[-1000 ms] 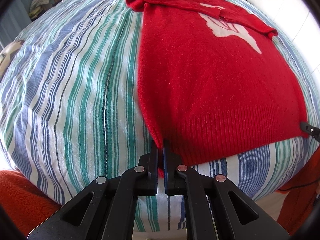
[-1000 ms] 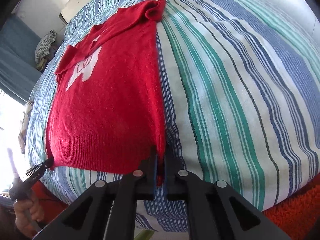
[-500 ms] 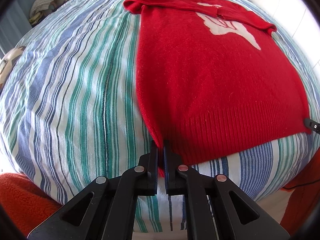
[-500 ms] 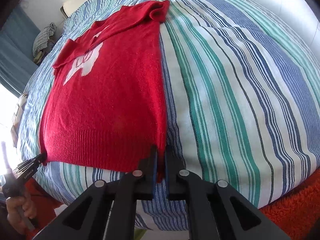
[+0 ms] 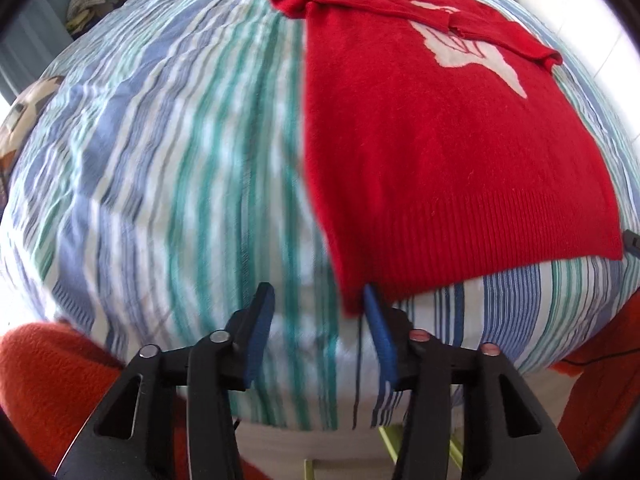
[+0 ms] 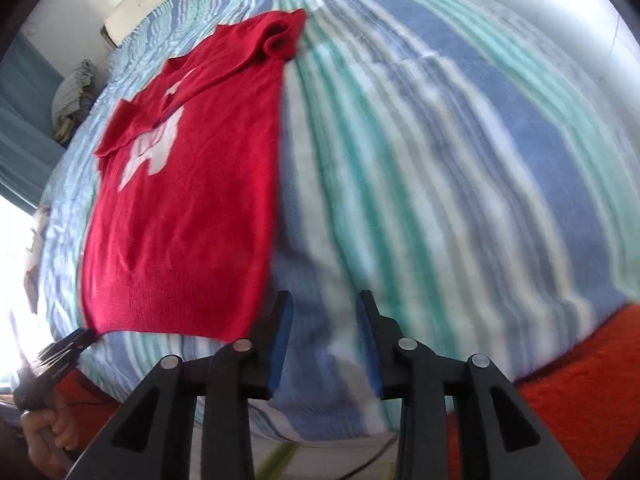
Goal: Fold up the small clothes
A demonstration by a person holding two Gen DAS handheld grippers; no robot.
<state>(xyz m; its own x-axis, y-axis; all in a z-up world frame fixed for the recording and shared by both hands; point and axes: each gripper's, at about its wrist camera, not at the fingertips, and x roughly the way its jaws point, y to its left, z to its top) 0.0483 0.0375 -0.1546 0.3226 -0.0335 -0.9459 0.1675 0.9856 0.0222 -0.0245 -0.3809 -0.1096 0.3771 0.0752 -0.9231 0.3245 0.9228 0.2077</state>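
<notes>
Jaws spread on both: left gripper [image 5: 318, 312], right gripper [image 6: 322, 318], neither pinching. Red sweater [image 5: 440, 152] lies flat on striped bedspread [image 5: 168, 168], hem at near edge; open bedding either side.

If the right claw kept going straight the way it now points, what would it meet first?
Most likely the striped bedspread: the open right claw points at bare cover, with the red sweater just off to its left side. The frame is blurred, so depth is uncertain.
</notes>
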